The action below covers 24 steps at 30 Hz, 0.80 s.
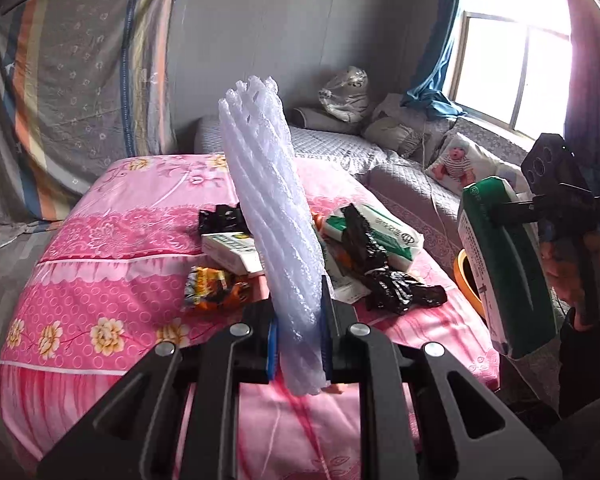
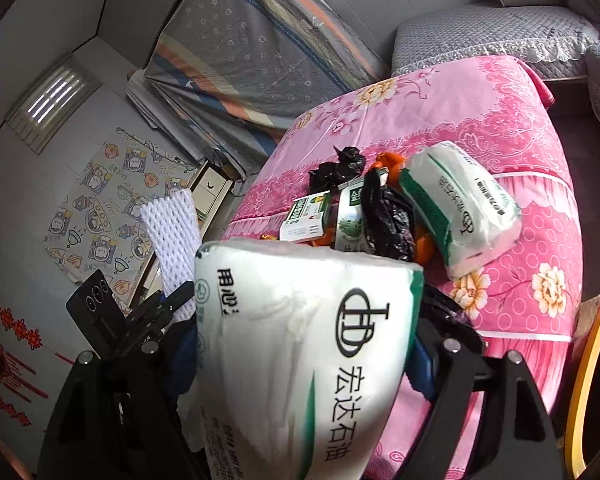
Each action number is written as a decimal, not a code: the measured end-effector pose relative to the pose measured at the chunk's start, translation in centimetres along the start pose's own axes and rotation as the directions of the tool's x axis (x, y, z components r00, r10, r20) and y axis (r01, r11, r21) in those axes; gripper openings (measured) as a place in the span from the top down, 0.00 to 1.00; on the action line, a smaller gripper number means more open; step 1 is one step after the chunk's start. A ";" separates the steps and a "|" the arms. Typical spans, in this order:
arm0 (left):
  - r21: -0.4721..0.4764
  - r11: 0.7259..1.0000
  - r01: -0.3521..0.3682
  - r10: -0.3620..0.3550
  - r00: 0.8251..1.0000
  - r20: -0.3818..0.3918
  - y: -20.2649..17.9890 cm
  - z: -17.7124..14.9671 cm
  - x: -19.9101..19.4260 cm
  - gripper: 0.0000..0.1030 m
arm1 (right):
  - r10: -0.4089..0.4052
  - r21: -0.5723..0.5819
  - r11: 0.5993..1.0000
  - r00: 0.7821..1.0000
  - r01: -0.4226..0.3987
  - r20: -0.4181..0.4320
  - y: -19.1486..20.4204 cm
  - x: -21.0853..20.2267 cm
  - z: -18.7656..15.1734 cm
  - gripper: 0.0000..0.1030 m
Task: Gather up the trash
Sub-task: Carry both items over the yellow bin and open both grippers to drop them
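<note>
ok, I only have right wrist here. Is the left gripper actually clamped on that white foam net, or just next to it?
Observer: Clamped. On left wrist, the left gripper has both blue pads pressed on the foam net, which stands upright above them.
Operator: Anything on the bed hidden behind my pack?
Observer: Yes, an orange-and-yellow snack wrapper lies on the pink cover, in front of the small carton.
Operator: How does the right grip look from outside?
Observer: The right gripper has one finger across the green face of the tissue pack, which hangs off the bed's side.
</note>
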<state>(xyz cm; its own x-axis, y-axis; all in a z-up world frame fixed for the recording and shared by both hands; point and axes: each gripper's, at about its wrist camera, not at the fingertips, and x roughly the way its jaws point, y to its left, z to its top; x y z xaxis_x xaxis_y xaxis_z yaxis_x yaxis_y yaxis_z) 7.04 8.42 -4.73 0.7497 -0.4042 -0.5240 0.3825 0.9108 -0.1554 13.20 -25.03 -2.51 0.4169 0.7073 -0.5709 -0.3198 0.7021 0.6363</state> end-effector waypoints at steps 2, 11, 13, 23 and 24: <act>0.040 0.999 0.033 -0.032 0.999 -0.010 -1.9 0.7 1.3 0.85 | -0.021 0.036 0.999 0.999 0.020 0.040 -1.6 -1.6 -0.2 0.24; 0.190 0.960 0.207 -0.198 0.978 -0.068 -11.0 3.8 7.5 0.85 | -0.231 0.208 0.961 0.944 0.183 0.237 -9.0 -10.8 -2.4 0.24; 0.215 0.947 0.240 -0.229 0.970 -0.079 -12.9 4.3 8.8 0.85 | -0.296 0.245 0.941 0.915 0.232 0.273 -10.5 -12.9 -3.1 0.24; 0.282 0.866 0.414 -0.377 0.909 -0.175 -22.3 5.2 15.0 0.85 | -0.583 0.408 0.800 0.728 0.440 0.360 -15.8 -19.3 -6.2 0.24; 0.280 0.859 0.428 -0.388 0.902 -0.189 -22.9 5.3 15.8 0.85 | -0.604 0.420 0.785 0.714 0.456 0.354 -16.3 -19.4 -6.4 0.24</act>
<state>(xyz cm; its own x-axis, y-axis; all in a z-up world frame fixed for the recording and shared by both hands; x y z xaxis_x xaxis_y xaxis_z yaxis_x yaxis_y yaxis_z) 12.92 -19.26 -5.02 0.4257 -0.7023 -0.5706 0.8011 0.5857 -0.1233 4.88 -49.69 -5.15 0.7921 0.0512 -0.6083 0.2963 0.8390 0.4564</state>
